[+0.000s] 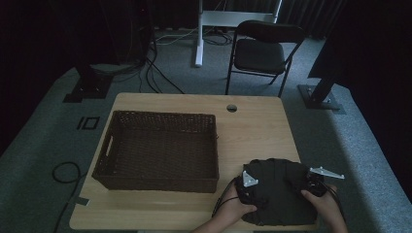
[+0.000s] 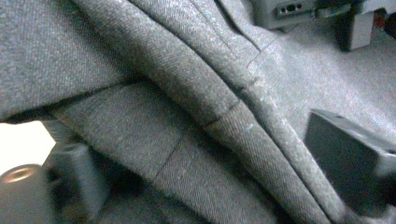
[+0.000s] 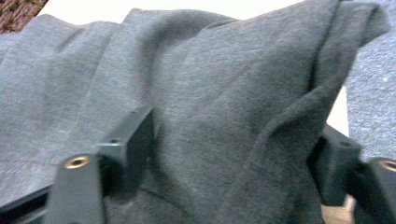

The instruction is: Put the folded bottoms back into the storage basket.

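A dark grey garment point(image 1: 278, 191) lies bunched on the near right corner of the wooden table point(image 1: 252, 126). My left gripper point(image 1: 248, 188) is pressed into its left edge; in the left gripper view the jaws stand wide apart with seamed folds of the garment point(image 2: 187, 93) lying between them, so the left gripper point(image 2: 208, 165) is open. My right gripper point(image 1: 311, 185) is at the garment's right edge. In the right gripper view a raised fold of the garment point(image 3: 210, 70) fills the gap and touches both pads, so the right gripper point(image 3: 233, 156) is shut on it.
A large dark wicker basket point(image 1: 160, 115) stands on the left half of the table, its inside bare. A round cable hole point(image 1: 231, 108) is at the table's far edge. A folding chair point(image 1: 265, 48) stands on the carpet beyond.
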`<act>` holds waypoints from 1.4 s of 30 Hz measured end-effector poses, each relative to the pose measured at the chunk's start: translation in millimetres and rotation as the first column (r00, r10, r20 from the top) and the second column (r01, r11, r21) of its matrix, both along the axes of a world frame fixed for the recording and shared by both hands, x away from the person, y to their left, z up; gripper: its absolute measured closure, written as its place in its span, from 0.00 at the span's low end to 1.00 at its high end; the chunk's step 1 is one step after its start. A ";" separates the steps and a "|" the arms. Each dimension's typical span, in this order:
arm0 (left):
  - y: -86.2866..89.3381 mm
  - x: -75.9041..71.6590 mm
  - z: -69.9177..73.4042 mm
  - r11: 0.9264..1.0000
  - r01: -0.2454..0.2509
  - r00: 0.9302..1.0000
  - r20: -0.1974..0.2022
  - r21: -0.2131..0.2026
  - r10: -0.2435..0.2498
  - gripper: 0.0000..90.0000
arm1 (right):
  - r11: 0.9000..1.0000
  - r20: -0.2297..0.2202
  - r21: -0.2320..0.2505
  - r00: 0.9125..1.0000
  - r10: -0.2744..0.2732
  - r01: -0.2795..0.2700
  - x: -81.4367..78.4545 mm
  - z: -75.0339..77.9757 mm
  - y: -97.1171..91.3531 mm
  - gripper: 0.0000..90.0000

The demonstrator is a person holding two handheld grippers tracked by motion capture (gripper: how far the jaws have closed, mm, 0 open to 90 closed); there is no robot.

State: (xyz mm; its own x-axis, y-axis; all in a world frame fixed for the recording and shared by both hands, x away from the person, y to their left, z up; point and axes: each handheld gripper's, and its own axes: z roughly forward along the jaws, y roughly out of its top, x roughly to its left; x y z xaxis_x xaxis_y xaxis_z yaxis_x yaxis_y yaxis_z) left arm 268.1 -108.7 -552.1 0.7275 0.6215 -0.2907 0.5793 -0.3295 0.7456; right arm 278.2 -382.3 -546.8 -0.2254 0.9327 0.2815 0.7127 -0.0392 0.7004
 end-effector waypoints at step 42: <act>6.2 11.8 78.7 0.993 0.110 0.989 0.104 -0.032 -0.106 0.75 | 0.986 0.102 0.160 0.993 -0.062 0.045 -14.5 70.8 8.6 0.76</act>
State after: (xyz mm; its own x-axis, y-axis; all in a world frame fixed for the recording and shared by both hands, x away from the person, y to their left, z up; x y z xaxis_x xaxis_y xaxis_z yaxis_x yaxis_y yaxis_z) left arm 279.9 -102.4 -473.4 0.8171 0.5274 -0.2328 0.4618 -0.3569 0.8120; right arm 263.8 -373.7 -476.0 -0.2126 0.8904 0.4024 0.6287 -0.1905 0.7539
